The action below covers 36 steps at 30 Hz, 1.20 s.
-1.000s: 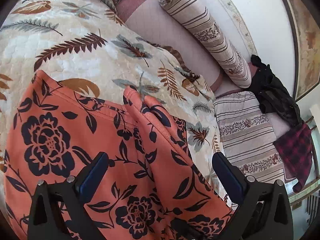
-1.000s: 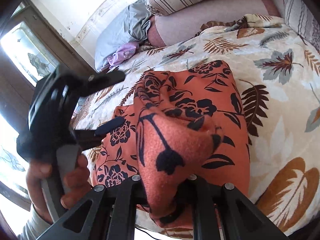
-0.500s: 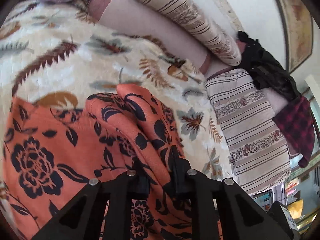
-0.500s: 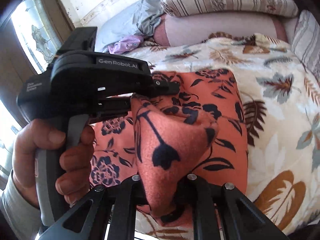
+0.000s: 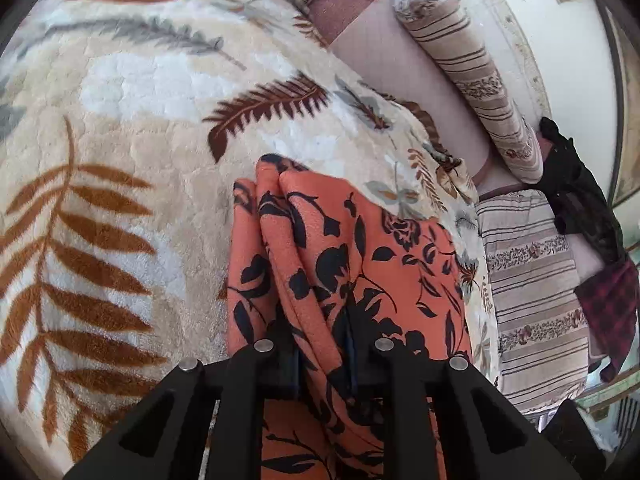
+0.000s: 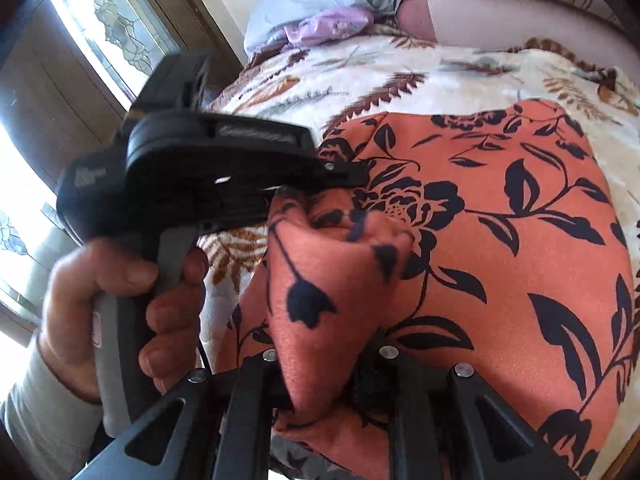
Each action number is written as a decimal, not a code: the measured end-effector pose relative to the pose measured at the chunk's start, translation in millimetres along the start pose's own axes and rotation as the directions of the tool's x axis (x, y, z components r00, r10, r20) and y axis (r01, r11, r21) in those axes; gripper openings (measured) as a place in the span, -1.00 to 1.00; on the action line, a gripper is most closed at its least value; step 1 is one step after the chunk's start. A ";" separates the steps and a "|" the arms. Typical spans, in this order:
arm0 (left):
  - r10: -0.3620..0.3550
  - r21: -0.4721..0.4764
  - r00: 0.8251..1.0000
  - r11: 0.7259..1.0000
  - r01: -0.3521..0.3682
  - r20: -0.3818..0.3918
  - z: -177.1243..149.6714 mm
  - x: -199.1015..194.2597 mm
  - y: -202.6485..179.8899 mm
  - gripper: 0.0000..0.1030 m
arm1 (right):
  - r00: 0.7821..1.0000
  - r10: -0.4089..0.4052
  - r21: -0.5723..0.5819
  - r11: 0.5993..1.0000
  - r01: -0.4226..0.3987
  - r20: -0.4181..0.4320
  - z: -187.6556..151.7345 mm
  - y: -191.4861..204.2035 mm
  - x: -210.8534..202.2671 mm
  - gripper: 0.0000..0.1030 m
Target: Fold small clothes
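A bed covered by a cream blanket (image 5: 132, 168) printed with rust and grey leaves filled both views, with striped pillows (image 5: 472, 76) along a pale wall at the upper right of the left wrist view and a glazed window (image 6: 116, 36) at the upper left of the right wrist view. The orange garment (image 6: 500, 248) with black flowers lay spread on the blanket at the centre and right of the right wrist frame. The left gripper (image 5: 322, 350), at the bottom centre of its own frame, was nearly closed, its pads clamped on a bunched fold of that garment (image 5: 320, 260), which rose toward the middle of the picture. The right gripper (image 6: 326, 376), bottom centre of its view, had its jaws easing apart, yet a thick gathered fold of the same cloth still sat pinched between them. A person's hand (image 6: 116, 312) in a grey sleeve gripped the left tool's handle at the lower left.
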<state>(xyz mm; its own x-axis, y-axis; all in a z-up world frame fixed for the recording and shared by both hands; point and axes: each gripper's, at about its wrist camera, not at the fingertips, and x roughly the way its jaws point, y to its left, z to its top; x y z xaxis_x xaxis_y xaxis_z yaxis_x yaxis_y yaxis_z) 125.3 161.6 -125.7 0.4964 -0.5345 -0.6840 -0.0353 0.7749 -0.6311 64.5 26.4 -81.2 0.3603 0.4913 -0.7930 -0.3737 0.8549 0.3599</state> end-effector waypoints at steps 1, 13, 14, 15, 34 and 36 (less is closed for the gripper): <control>0.006 0.052 1.000 0.999 -0.007 0.025 1.6 -5.4 -11.4 -0.68 | 1.000 0.001 -0.002 1.000 -0.001 0.011 2.6 1.9 -5.9 -0.65; 0.025 -0.108 0.999 0.994 -0.028 -0.023 -6.6 -9.0 33.2 -0.50 | 1.000 -0.010 -0.097 0.995 0.012 0.021 -19.5 25.4 10.0 -0.49; 0.046 -0.084 0.999 0.995 -0.047 -0.020 -7.3 -8.7 29.7 -0.48 | 1.000 0.007 -0.083 0.997 -0.006 0.023 -18.7 24.7 8.9 -0.38; 0.063 -0.061 0.998 0.996 -0.064 -0.012 -8.8 -7.4 25.2 -0.47 | 1.000 0.026 -0.074 0.997 -0.024 0.017 -17.8 23.8 9.1 -0.22; 0.312 0.172 0.941 0.928 -0.331 0.131 -21.9 -10.7 -7.8 -0.19 | 0.943 0.328 0.104 0.938 -0.332 0.055 -30.3 -10.2 -1.5 0.28; 0.321 0.188 0.937 0.920 -0.344 0.141 -23.0 -11.1 -9.9 -0.18 | 0.938 0.341 0.112 0.932 -0.345 0.056 -30.0 -12.4 -0.7 0.28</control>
<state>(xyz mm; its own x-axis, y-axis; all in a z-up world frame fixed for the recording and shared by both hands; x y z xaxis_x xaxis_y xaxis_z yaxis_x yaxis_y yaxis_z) 100.2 152.1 -120.3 0.5762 -0.2043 -0.7914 -0.0403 0.9600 -0.2772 43.2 10.5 -99.9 0.2589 0.7620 -0.5935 -0.3772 0.6455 0.6642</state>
